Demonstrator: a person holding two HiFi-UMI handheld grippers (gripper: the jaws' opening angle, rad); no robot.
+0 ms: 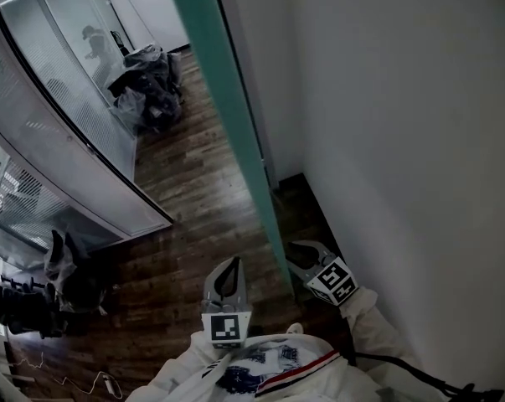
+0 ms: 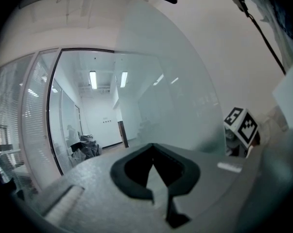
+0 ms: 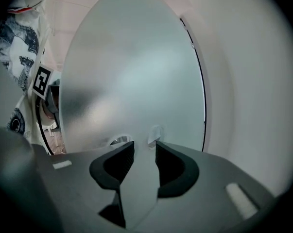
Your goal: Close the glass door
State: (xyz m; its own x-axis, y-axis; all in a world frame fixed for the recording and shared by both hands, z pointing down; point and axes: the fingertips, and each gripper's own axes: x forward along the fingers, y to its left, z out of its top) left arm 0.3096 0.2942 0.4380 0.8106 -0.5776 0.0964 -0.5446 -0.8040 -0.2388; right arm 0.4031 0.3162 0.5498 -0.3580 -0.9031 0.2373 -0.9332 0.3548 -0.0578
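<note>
One frosted glass door (image 3: 131, 72), teal-edged, over dark wooden planks (image 1: 198, 199)

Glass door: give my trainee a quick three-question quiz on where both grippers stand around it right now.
1. True or false: the left gripper has its jaws together, with nothing between them.
2. In the head view, on which side of the glass door is the right gripper? A: the white wall side. B: the same side as the left gripper.
3. Fill in: the right gripper's jaws stand ____, facing the frosted pane.
Key: 1 true; 2 A; 3 apart.
</note>
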